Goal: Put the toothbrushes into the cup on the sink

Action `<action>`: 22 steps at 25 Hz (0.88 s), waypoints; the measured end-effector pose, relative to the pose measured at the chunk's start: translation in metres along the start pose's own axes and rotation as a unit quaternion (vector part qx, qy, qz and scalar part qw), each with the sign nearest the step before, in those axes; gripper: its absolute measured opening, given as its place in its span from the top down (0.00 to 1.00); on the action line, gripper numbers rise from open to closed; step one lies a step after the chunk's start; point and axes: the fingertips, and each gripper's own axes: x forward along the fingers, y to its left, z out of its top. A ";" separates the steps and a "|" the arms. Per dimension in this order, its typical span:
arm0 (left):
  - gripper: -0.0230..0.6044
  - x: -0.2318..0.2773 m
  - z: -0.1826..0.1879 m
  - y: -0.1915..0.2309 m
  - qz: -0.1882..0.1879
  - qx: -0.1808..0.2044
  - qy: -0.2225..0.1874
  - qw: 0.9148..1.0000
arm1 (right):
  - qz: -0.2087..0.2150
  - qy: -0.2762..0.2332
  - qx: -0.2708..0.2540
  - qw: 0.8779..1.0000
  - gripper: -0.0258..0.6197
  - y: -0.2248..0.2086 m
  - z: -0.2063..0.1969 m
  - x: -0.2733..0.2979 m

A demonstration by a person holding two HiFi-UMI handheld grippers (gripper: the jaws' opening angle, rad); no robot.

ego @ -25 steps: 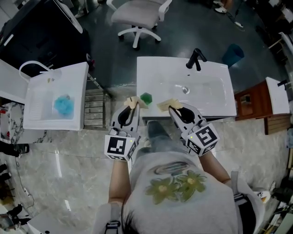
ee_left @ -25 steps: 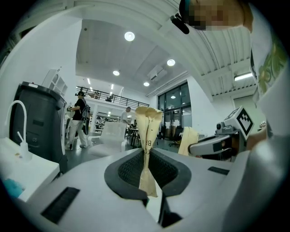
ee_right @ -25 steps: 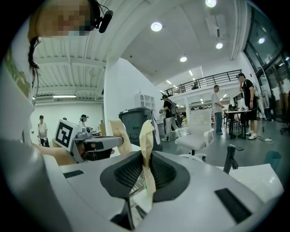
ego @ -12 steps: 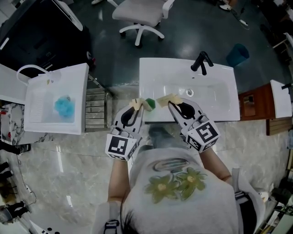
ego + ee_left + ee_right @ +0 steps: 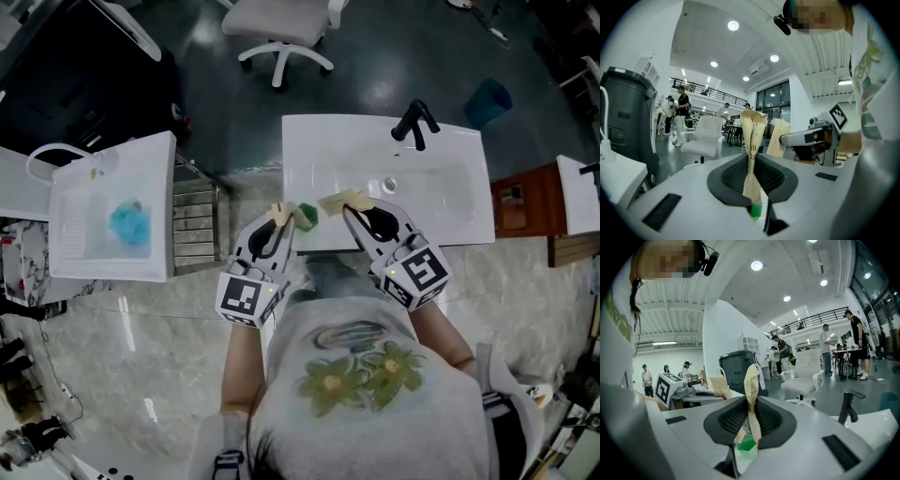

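Note:
A small green cup stands on the front left rim of the white sink. My left gripper is shut on a toothbrush in a tan paper wrapper, its tip just left of the cup. My right gripper is shut on a second paper-wrapped toothbrush, whose end sits just right of the cup. Both gripper views look along upright wrappers, with the green cup low between the jaws. The brushes themselves are hidden by the paper.
A black faucet rises at the sink's back edge, with the drain in the basin. A second white basin holding a blue puff stands to the left, past a metal rack. A white office chair is behind.
Both grippers have edged forward over the sink's front rim, so the wrapped brushes' tips now flank the green cup more closely. Grips are unchanged.

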 end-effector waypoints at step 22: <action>0.89 0.021 -0.042 0.013 -0.010 -0.008 0.045 0.999 | -0.005 0.017 0.007 1.000 0.84 -0.020 -0.011 0.018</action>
